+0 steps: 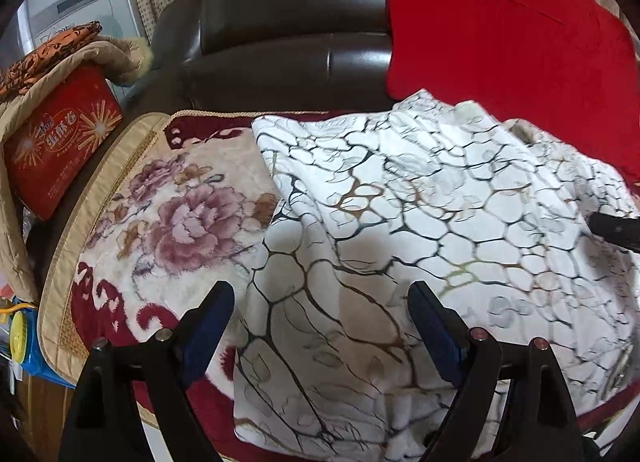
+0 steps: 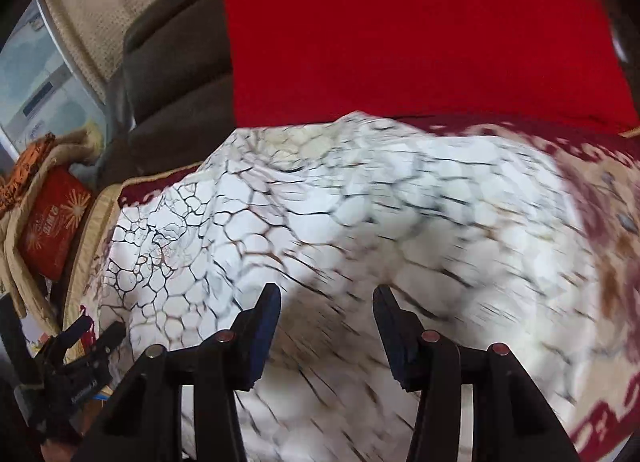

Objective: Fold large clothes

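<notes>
While both point steeply down over the white patterned garment (image 1: 400, 221), the left hand-held gripper (image 1: 320, 302) gapes wide and the right hand-held gripper (image 2: 326, 302) stands half-spread, neither holding anything.

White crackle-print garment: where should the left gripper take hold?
Grip the garment at its free left edge, coming in from the floral blanket side. That edge lies exposed and fairly flat; the left gripper is open above it.

Motion blur smears the white garment (image 2: 360, 221) ahead of the right gripper (image 2: 326, 298). Right of the left gripper (image 1: 322, 294), a dark object (image 1: 618, 230) is cut off, unidentifiable.
</notes>
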The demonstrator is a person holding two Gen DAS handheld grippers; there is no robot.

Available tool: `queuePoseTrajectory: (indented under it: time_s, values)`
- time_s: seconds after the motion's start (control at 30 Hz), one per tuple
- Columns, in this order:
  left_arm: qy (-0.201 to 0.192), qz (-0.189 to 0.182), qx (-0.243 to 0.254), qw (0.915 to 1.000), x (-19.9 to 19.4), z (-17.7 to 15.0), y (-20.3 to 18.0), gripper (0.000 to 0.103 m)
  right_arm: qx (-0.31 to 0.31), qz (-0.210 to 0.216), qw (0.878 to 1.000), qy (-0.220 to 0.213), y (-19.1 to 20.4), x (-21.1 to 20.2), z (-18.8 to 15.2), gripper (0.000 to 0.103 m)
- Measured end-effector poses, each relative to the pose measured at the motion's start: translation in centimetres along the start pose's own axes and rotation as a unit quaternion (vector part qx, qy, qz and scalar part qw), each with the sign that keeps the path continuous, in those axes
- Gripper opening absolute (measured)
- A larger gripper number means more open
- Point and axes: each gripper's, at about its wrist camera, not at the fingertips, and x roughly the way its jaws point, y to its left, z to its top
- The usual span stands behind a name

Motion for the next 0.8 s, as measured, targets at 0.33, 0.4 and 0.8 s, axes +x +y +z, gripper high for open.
queuePoseTrajectory:
  time_s: [0.33,0.4,0.8]
  values:
    - [0.025,0.017,0.009,0.9995,3.1,-0.8,0.4,0.099,0.039,0.000,0.997,0.059,-0.8,4.5,0.6,0.057]
    - [0.032,0.004,-0.010,0.9994,3.4,-1.1,0.9,0.100,0.053,0.008,0.998,0.042,-1.9,2.6,0.2,0.057]
    - [0.092,-0.046,-0.090,0.9906,4.3,-2.1,2.8,0.103,0.080,-0.121,0.989,-0.034,-12.4,-4.6,-5.9,0.058]
